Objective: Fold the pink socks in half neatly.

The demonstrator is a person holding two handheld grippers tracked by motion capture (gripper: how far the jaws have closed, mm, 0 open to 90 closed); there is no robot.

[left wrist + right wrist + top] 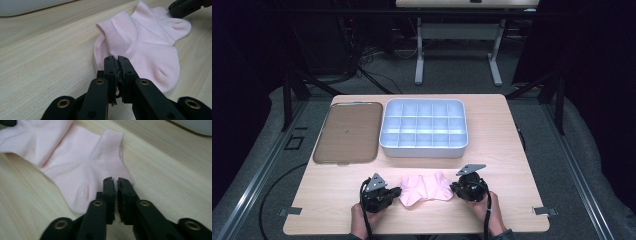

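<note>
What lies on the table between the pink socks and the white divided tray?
Nothing: in the high view a bare strip of wooden table separates the pink socks from the white divided tray.

Lying on the table (512,150): sock (426,187) at the near edge, between left gripper (393,193) and right gripper (454,188); behind, tray (347,132) left of bin (424,148).

Both jaw pairs cover the pink sock's (140,47) near edges, so any pinched fabric stays unseen, while the person's hands (362,222) are cut off at the high view's bottom edge.
</note>
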